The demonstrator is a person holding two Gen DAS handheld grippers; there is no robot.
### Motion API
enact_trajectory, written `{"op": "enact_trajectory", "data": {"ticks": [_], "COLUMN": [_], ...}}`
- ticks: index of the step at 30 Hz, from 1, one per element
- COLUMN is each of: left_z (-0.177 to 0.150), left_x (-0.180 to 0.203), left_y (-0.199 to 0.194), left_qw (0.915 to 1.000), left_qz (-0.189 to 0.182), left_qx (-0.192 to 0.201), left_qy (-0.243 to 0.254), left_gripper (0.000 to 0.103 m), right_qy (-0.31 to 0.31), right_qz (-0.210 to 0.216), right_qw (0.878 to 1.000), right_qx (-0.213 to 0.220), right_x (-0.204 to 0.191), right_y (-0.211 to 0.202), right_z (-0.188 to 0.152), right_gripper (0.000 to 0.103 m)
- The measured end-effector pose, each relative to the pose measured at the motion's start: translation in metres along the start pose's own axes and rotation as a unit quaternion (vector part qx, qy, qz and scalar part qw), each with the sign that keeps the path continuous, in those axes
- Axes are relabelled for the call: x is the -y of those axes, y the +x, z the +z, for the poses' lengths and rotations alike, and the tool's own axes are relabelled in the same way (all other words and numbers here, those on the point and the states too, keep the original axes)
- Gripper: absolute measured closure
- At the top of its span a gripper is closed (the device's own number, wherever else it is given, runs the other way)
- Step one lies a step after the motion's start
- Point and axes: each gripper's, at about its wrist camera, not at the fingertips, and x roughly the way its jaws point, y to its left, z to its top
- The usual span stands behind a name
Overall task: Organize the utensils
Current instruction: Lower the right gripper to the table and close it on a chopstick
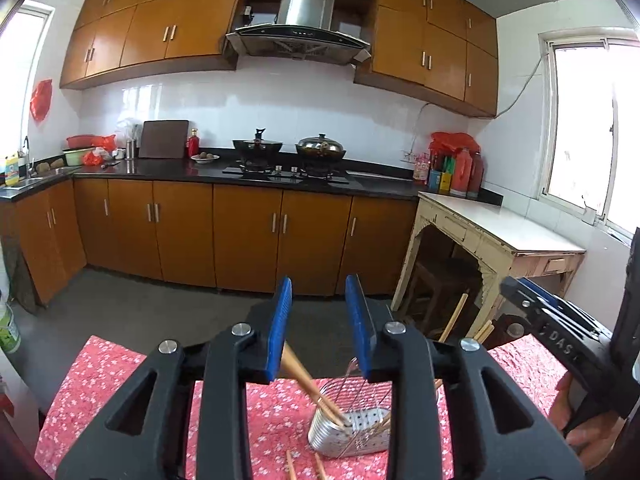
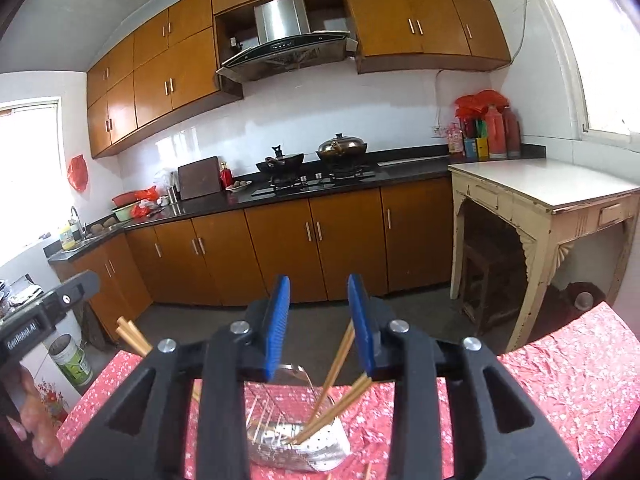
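Left wrist view. My left gripper hangs above the table with its blue pads spread apart and nothing between them. Below the gap stands a perforated metal utensil holder on a red flowered tablecloth. A bundle of wooden chopsticks leans out of the holder toward the left pad; I cannot tell whether the sticks touch it. Two loose chopsticks lie on the cloth just in front of the holder. At the right edge my right gripper shows from the side, with chopstick ends near it.

Right wrist view. My right gripper is likewise spread wide and grips nothing. The same holder sits beneath it on the tablecloth, and chopsticks stand tilted in it, their upper ends rising beside the right-hand pad. Contact there is unclear. More chopstick ends show at the left, partly hidden behind the gripper body. The left gripper enters at the left edge.

Background, both views. Wooden cabinets, a dark counter bearing a stove with two pans, a range hood, and a pale side table under a window.
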Motion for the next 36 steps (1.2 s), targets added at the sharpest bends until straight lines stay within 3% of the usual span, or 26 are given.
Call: {"op": "enact_trajectory", "data": {"ticks": [6,9,18,23,28,36], "left_z": [-0.017,-0.034,-0.116,-0.157,-0.189,-0.238], "left_x": [-0.014,-0.019,-0.033,-0.034,-0.036,-0.031], "left_y": [-0.033,-0.05,-0.082,-0.092,-0.11,-0.118], "left_qw": [0.9999,0.9998,0.9972,0.9945,0.994,0.9907], "left_qz": [0.017,0.018,0.018,0.044,0.043,0.033], "left_qx": [0.0,-0.009,-0.071,-0.094,-0.1,-0.132], "left_qy": [-0.003,-0.004,-0.011,0.012,0.011,-0.005], "left_gripper": [0.063,0.057,0.042,0.034,0.032,0.031], "right_qy": [0.001,0.0,-0.001,0.008,0.001,-0.023], "right_qz": [-0.008,-0.015,-0.032,-0.038,-0.038,-0.036], "right_qw": [1.0,1.0,0.997,0.991,0.985,0.978], "right_qx": [-0.009,-0.015,-0.077,-0.125,-0.171,-0.205], "right_x": [0.01,0.013,0.018,0.02,0.015,-0.003], "right_y": [-0.037,-0.06,-0.109,-0.122,-0.134,-0.141], "right_z": [-0.019,-0.039,-0.127,-0.179,-0.234,-0.292], "right_gripper": [0.071,0.065,0.065,0.065,0.065,0.073]}}
